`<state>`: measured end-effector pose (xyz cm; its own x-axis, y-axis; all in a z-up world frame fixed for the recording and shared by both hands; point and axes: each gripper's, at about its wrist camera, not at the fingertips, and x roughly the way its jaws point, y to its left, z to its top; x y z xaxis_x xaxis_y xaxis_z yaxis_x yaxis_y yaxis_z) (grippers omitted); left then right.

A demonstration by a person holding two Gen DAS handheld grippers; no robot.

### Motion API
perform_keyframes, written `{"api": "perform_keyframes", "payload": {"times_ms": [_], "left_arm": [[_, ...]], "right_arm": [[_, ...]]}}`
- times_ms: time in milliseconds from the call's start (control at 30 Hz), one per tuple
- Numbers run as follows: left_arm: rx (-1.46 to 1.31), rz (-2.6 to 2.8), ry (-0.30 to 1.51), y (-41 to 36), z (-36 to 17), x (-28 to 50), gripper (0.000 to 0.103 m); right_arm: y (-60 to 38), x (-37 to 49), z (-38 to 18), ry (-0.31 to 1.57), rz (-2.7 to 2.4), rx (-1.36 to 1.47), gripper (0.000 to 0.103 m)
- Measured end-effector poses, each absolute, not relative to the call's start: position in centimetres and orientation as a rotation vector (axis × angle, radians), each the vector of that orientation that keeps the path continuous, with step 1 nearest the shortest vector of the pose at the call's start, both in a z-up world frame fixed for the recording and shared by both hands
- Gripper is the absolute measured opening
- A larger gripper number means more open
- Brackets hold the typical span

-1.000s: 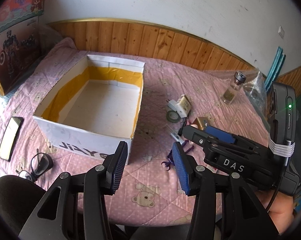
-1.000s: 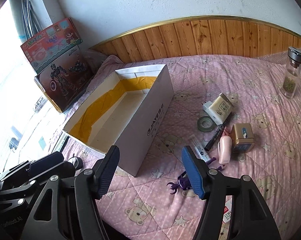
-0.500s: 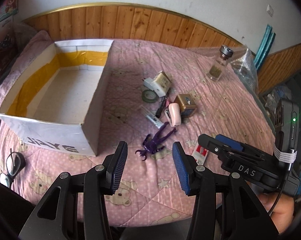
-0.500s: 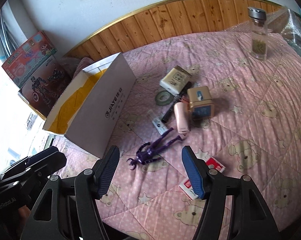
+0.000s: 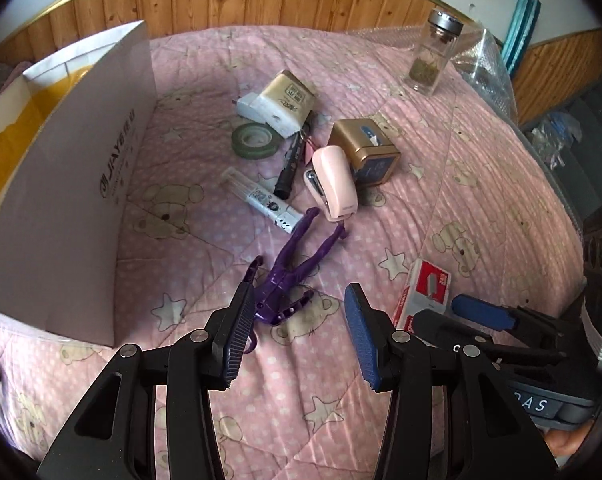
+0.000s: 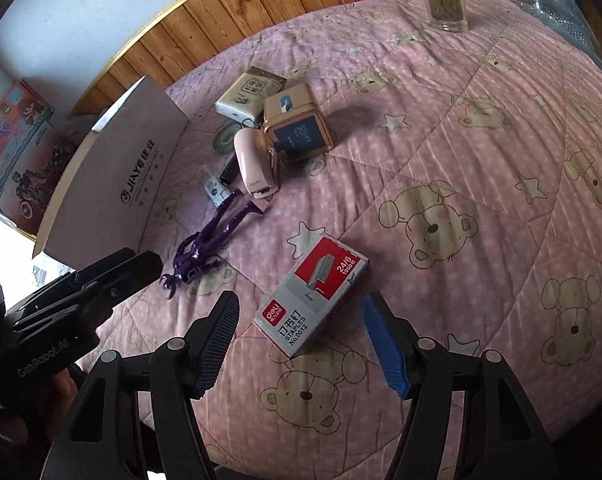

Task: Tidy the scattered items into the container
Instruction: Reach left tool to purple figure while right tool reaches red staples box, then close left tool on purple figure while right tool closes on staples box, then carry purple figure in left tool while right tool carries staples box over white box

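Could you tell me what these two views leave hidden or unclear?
- Box interior: both views show mostly its outer wall, so the floor is hidden.
- Purple figure: in the left wrist view, its head end sits behind the left gripper finger.
- Glass bottle: its top is cut off by the right wrist view's upper edge.
- Black pen: in the right wrist view, mostly covered by the pink stapler.
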<state>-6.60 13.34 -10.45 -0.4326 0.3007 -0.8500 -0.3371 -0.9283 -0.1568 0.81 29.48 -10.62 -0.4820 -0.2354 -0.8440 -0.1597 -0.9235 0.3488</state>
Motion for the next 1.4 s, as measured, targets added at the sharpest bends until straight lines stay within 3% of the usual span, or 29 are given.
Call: {"api": "perform_keyframes", "payload": {"times_ms": [333,433,467,800,1400], "left_arm": [[-1.409,2.419,0.019,13.4,-13.3,-8.8,0.052],[-1.394,2.416,0.011,13.4,-13.3,-8.9,0.048],[-1.391,2.407,0.006,13.4,-13.2,-9.0,0.034],[-1.371,2.406,-0.022,13.2,-12.6,-9.1,0.032],[-1.184,2.47,-0.237,9.6,-5.9,-7.3,0.032]], "right_arm": [[28.2,-1.6,-11.6,-0.415,-2.657,1.571,0.067],[27.8,-1.7,-11.5,-0.339,-2.679,1.566,0.061],[27.7,-1.8,-11.5,-0.323,-2.685,1.564,0.052],[27.6,-2.5,-11.5,-0.326,-2.683,1.524,0.044],[26.4,-0.1,-6.5,-0.322,-2.732,1.324,0.043]]}}
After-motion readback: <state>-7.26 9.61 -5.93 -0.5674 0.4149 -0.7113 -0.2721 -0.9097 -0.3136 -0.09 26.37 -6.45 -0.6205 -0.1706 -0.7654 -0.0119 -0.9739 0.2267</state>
